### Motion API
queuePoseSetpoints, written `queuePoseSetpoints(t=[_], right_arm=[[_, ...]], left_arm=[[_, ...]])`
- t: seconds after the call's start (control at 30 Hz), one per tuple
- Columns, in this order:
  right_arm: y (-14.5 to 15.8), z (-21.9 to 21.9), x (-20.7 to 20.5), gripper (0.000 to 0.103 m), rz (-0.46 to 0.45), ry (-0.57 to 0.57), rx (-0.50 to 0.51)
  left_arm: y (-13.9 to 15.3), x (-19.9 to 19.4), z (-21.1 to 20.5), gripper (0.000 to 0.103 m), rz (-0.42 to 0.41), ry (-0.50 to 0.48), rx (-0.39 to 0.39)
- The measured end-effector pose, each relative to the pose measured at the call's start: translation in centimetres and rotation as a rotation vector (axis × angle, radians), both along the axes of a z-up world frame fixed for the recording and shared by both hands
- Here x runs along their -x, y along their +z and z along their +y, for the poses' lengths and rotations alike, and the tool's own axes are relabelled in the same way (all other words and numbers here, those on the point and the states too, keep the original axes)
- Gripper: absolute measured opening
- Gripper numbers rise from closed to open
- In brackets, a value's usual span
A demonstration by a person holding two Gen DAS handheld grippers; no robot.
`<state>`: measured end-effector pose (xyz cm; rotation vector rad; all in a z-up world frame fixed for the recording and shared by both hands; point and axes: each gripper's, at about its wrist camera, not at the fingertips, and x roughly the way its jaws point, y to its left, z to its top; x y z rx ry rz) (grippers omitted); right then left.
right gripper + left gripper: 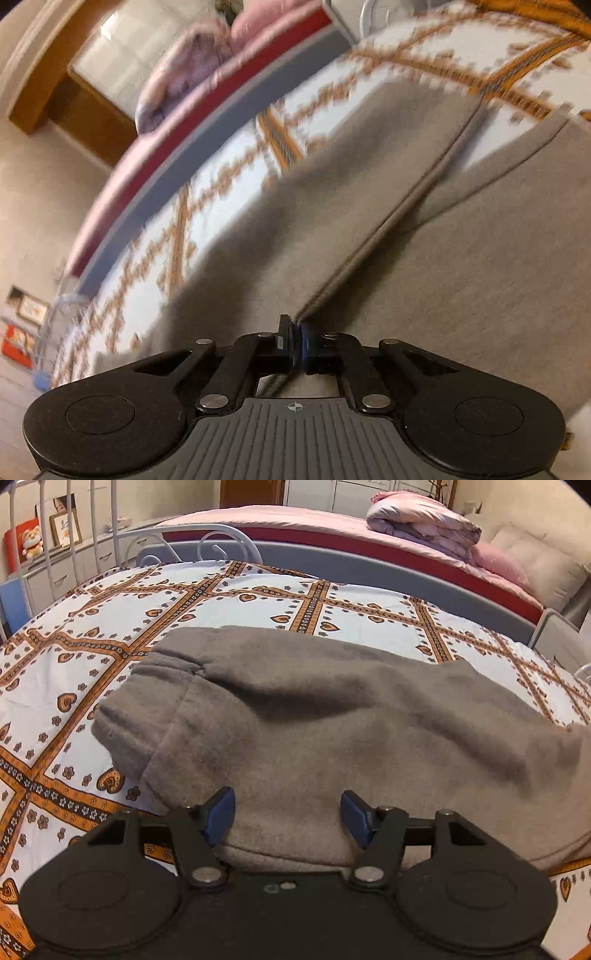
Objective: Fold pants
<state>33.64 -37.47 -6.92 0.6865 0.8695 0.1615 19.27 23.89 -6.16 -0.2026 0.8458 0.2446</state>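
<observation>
Left gripper is held spread over the pants on the bedsheet; only the right view shows the right gripper pinching a fabric fold.

bedroom, two beds side by side, warm indoor light

near bed: white sheet, orange heart-and-flower grid, white metal rail at its end. far bed: pink cover, red and grey side, rolled quilt, pink pillow. white drawers left with frames and a plush toy. white cabinets behind.
</observation>
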Motion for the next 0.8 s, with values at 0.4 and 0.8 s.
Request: queuePoseSetpoints(t=[0.4,0.8], right_arm=[[-0.1,-2.9,5.7,0.022,0.106,0.011,0.042],[-1.4,-10.0,1.8,0.042,0.044,-0.197,-0.055]], left_arm=[[0.3,0.8,0.8,0.055,-0.021,-0.004,0.060],[0.0,0.6,0.3,0.058,-0.007,-0.041,0.012]])
